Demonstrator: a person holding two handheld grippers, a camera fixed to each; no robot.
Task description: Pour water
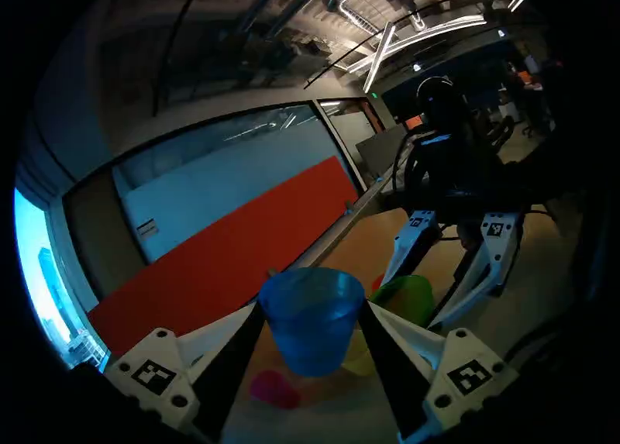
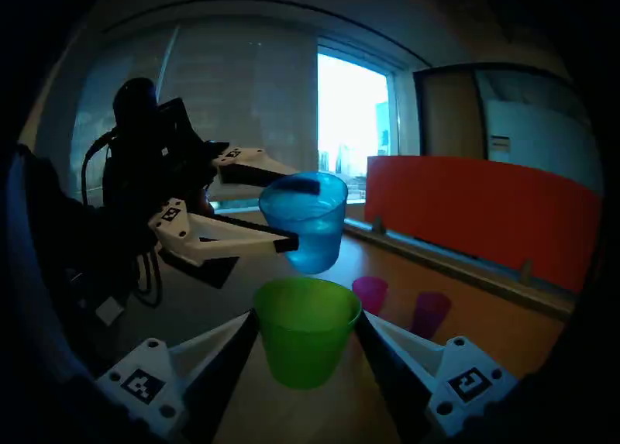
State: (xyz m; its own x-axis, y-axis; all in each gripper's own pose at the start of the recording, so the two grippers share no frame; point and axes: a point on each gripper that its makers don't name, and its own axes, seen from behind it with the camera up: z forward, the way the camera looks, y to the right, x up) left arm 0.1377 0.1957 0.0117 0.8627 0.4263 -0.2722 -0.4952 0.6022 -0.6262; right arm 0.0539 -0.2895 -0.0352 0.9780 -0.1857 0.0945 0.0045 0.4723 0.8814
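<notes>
Above the surface [image 2: 484, 320], the left tongs [image 1: 311, 311] clench the blue cup [image 2: 304, 221], near upright, just higher than and beyond the green cup [image 2: 304, 337] gripped by the right tongs [image 2: 308, 316]. Pouring should mean tipping its rim nearward over the green cup's mouth.

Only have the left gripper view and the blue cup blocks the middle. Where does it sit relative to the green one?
Observer: In the right gripper view the blue cup hangs higher than the green cup and just beyond its far rim, with a gap between them.
Operator: Tipped yet? Any stream?
Observer: No. The left gripper holds the blue cup about upright, and no water shows falling from it.
</notes>
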